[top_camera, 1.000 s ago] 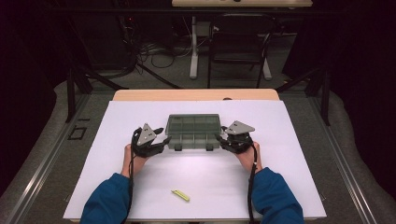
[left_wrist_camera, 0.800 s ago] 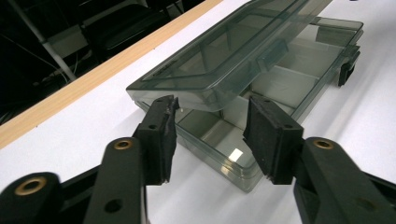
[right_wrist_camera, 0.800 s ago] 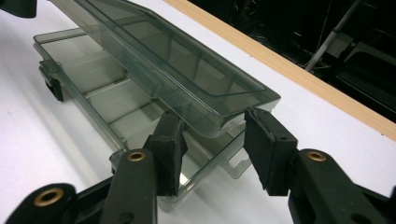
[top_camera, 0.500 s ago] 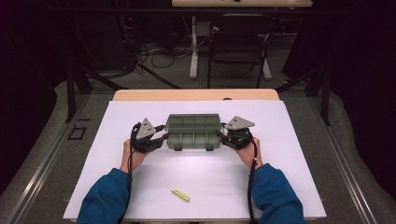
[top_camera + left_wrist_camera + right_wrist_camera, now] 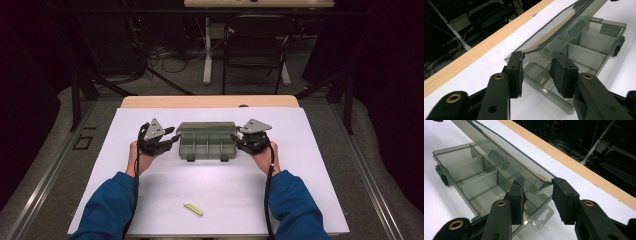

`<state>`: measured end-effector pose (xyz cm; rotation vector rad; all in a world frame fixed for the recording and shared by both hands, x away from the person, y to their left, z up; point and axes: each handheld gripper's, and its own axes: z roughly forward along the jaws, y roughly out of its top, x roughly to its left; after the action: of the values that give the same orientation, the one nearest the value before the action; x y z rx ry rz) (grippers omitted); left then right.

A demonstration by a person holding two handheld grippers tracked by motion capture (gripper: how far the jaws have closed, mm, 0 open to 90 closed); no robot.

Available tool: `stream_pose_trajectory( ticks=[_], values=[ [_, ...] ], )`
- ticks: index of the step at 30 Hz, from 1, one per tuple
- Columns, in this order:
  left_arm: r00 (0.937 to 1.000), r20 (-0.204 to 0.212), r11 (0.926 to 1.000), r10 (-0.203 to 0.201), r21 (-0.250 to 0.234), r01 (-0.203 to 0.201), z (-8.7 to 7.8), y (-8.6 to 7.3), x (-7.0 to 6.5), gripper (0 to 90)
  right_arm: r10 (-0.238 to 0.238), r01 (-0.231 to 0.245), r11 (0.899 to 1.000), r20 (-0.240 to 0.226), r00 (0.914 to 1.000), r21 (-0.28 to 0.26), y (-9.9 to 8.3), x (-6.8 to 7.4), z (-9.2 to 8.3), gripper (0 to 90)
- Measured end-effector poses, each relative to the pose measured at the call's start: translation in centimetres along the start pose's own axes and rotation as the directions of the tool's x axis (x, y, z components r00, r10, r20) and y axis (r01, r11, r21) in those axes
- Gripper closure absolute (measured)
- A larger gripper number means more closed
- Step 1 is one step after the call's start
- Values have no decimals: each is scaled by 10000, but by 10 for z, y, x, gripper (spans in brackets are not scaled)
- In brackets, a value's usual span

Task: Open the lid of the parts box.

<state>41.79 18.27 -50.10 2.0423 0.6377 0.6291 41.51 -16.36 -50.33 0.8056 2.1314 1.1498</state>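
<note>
No brand, label or writing can be read on anything here. A smoky clear box [image 5: 207, 142] sits on the white counter [image 5: 300, 200], toward the far edge and about midway between the left and right edges. Its lid [image 5: 554, 32] is lifted partway, hinged along the far side and tilted up over the base. White dividers split the inside into compartments; the ones I can see into look empty, though something small and pale lies on the floor of the left end compartment, too blurred to make out. Two dark latches [image 5: 190, 158] hang on the near wall, undone. A clear hang tab [image 5: 541, 217] sticks out flat from the right end.

The left gripper [image 5: 167, 141] is at the left end of the box. Its jaws stand at a middling width and have just been closing, with the lid's near left corner [image 5: 530, 53] between them; the left pad touches the lid edge, but I cannot tell if they press. The right gripper [image 5: 242, 141] is at the right end, jaws likewise half closed and just narrowing, the lid's right corner [image 5: 546, 182] between them against one pad.

A small yellow stick [image 5: 193, 209] lies alone near the counter's near edge, well apart from the box.
</note>
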Motion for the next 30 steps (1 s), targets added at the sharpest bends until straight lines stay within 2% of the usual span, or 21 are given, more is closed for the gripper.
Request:
stream_pose_trajectory(
  ticks=[12,18,25,30],
  values=[
    [9997,241,9998,85,170,-89,6,7,8,700,147,-147,9999,-60,9999,79,6,-9,4,659],
    [9993,354,9999,-83,106,79,7,9,15,731,354,-352,9993,-151,9993,140,8,-14,5,690],
    [9982,572,9995,-193,268,178,9,15,22,737,532,-526,9983,-260,9982,245,14,-20,8,701],
    [9956,805,9983,-481,356,454,10,20,29,739,736,-725,9968,-304,9968,347,19,-25,10,722]
  ],
)
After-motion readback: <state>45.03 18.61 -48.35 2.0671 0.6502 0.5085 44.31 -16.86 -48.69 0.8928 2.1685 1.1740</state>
